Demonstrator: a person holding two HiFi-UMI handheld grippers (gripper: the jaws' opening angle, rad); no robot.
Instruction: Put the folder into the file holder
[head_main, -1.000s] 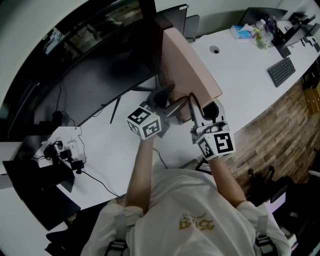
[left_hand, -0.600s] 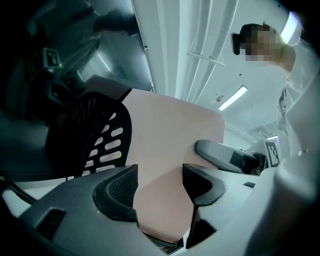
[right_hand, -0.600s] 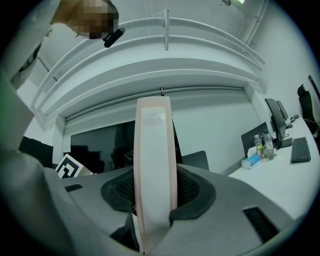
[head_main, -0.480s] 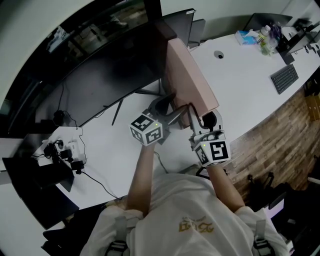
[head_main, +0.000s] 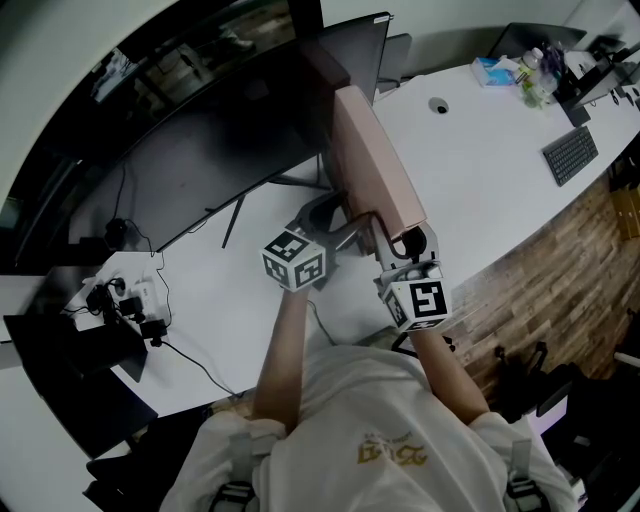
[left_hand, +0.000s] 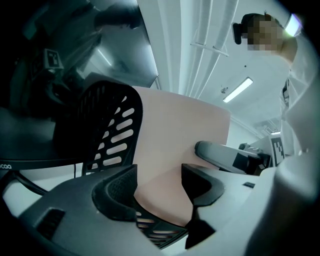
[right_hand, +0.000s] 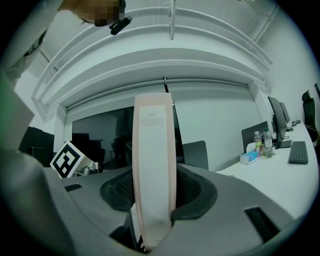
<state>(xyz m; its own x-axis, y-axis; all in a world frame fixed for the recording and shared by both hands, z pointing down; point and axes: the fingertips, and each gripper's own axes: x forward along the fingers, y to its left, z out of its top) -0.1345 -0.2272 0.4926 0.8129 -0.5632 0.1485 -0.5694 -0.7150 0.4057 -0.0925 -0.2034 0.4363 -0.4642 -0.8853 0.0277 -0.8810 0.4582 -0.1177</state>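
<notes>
Folder (head_main: 375, 165) upright on edge, near end in left gripper (left_hand: 159, 186) and right gripper (right_hand: 152, 195), beside slotted wall of file holder (left_hand: 107, 130). Monitor (head_main: 200, 150) behind-left. Keyboard (head_main: 570, 155) far right on desk (head_main: 480, 190).

Caught the head view evenly lit from overhead, with the white desk (head_main: 480, 150) bright from one to four o'clock, the dark monitor (head_main: 200, 150) at ten o'clock carrying faint reflections, and straight edges bowed hard toward the rim. Took glare from a ceiling light strip (left_hand: 239, 90) at two o'clock in the left gripper view, kept the nine to eleven o'clock side dim, and smeared the close foreground around the folder (left_hand: 175, 135) out of focus. Rendered the right gripper view bright and cool, corners vignetted black, softest at six o'clock.
</notes>
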